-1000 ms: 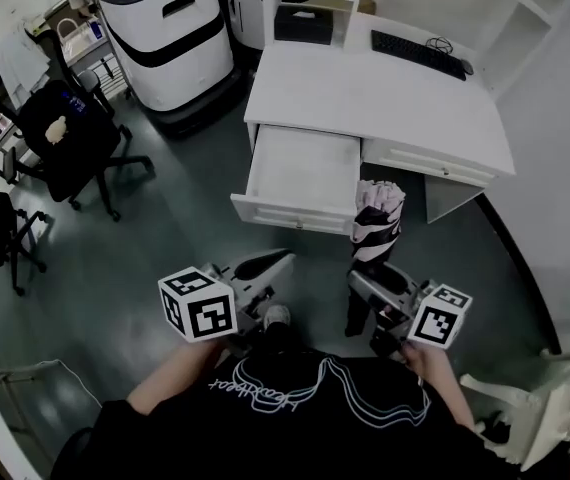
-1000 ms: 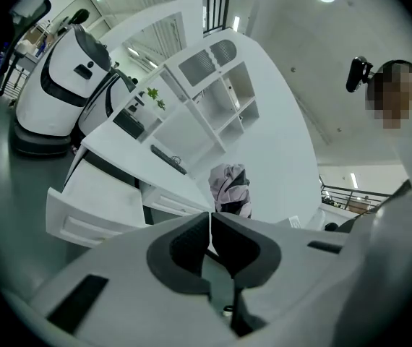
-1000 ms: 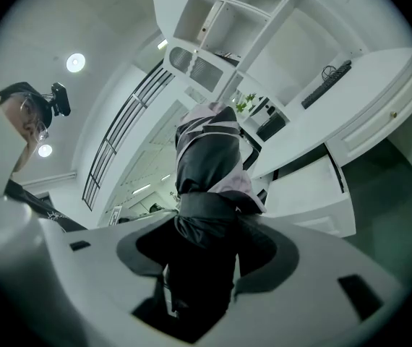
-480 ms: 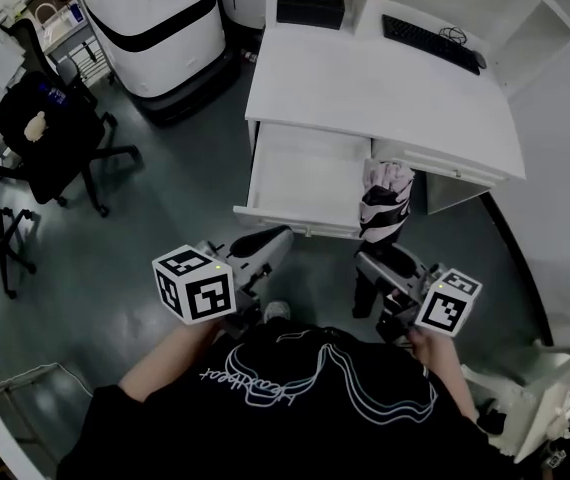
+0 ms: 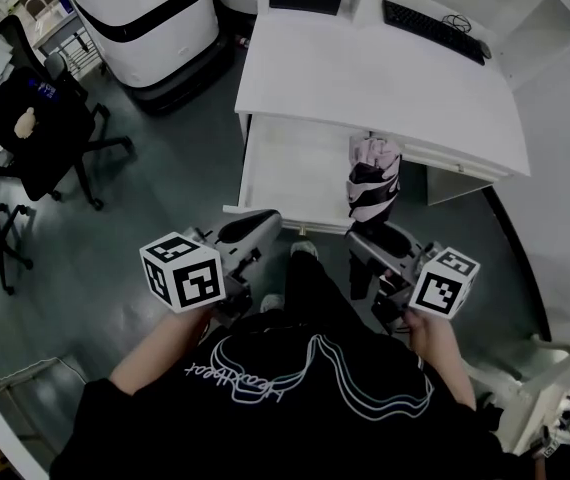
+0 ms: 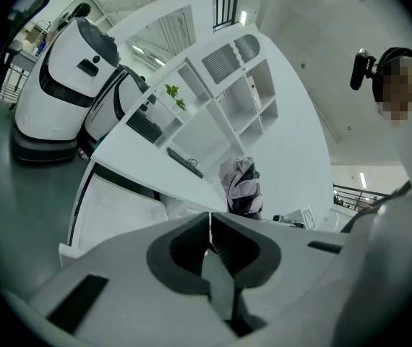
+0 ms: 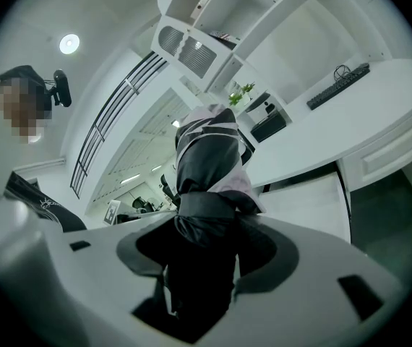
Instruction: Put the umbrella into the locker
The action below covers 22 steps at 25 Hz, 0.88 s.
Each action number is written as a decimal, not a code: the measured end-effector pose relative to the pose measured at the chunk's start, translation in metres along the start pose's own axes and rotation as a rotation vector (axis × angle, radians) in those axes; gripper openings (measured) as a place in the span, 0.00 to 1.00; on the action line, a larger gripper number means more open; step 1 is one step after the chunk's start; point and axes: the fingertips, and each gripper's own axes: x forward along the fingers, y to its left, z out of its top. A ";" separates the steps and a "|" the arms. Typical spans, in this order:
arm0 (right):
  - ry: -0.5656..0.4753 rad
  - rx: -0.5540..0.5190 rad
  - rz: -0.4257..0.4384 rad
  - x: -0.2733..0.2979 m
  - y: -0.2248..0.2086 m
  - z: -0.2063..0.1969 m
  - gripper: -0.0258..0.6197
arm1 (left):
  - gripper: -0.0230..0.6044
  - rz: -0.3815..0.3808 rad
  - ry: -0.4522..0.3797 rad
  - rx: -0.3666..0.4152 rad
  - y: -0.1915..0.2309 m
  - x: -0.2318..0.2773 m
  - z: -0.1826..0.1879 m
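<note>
No word, number or brand is being shown clearly enough to be read with certainty. White cursive lettering (image 5: 237, 382) is being displayed upside down on the black shirt (image 5: 305, 423), just behind the left gripper (image 5: 253, 230); its letters cannot be made out. Black-and-white square markers, patterns rather than print, are being carried on the left cube (image 5: 183, 272) behind that gripper and on the right cube (image 5: 443, 283) behind the right gripper (image 5: 370, 248).
</note>
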 end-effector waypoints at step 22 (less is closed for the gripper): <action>0.333 -0.237 0.035 0.092 -0.086 0.034 0.41 | 0.06 0.194 -0.084 -0.132 0.059 0.028 0.040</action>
